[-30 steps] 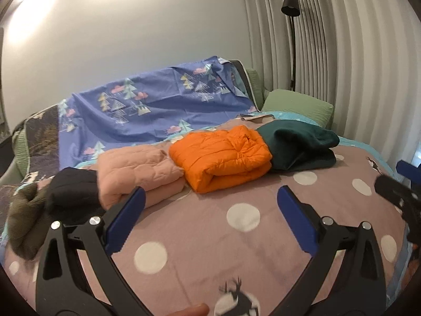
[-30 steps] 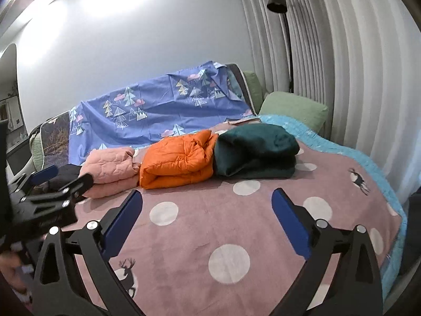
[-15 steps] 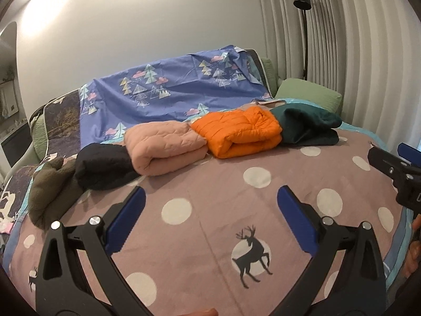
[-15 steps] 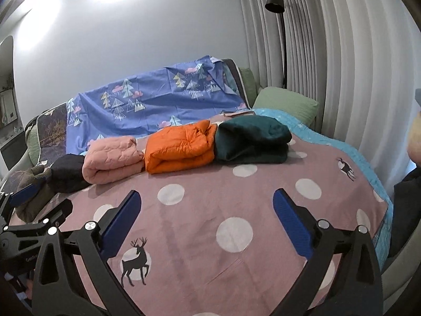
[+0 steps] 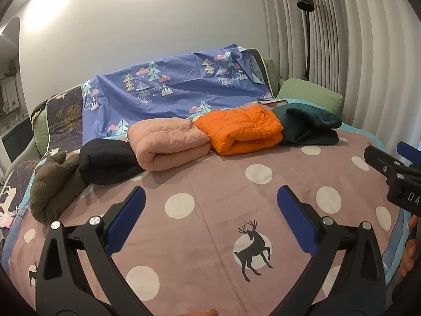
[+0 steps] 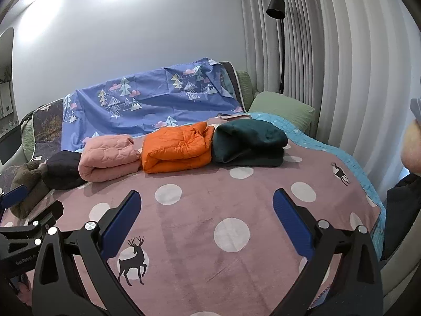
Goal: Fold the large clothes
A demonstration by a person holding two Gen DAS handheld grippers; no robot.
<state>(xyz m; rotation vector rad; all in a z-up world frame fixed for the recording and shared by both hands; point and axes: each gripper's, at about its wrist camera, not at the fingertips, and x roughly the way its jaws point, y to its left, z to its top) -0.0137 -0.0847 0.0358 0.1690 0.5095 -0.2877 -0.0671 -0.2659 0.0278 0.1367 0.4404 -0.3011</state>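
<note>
Several folded garments lie in a row across the bed: an olive fleece (image 5: 54,184), a black jacket (image 5: 108,160), a pink quilted jacket (image 5: 168,142), an orange puffer jacket (image 5: 244,129) and a dark green garment (image 5: 307,125). The same row shows in the right wrist view, with the pink jacket (image 6: 109,158), the orange jacket (image 6: 177,146) and the green garment (image 6: 250,142). My left gripper (image 5: 210,221) hangs open over the mauve dotted blanket (image 5: 210,184), well short of the clothes. My right gripper (image 6: 206,223) is open too and holds nothing.
A blue tree-print sheet (image 5: 168,87) drapes the headboard behind the clothes. A green pillow (image 5: 310,96) lies at the back right, beside a black floor lamp (image 5: 306,2) and pleated curtains (image 5: 355,39). The bed's right edge has a teal border (image 6: 342,155).
Both grippers have drawn back from the clothes row, so more of the blanket and the black and olive garments came into view. Neither gripper changed its opening.
</note>
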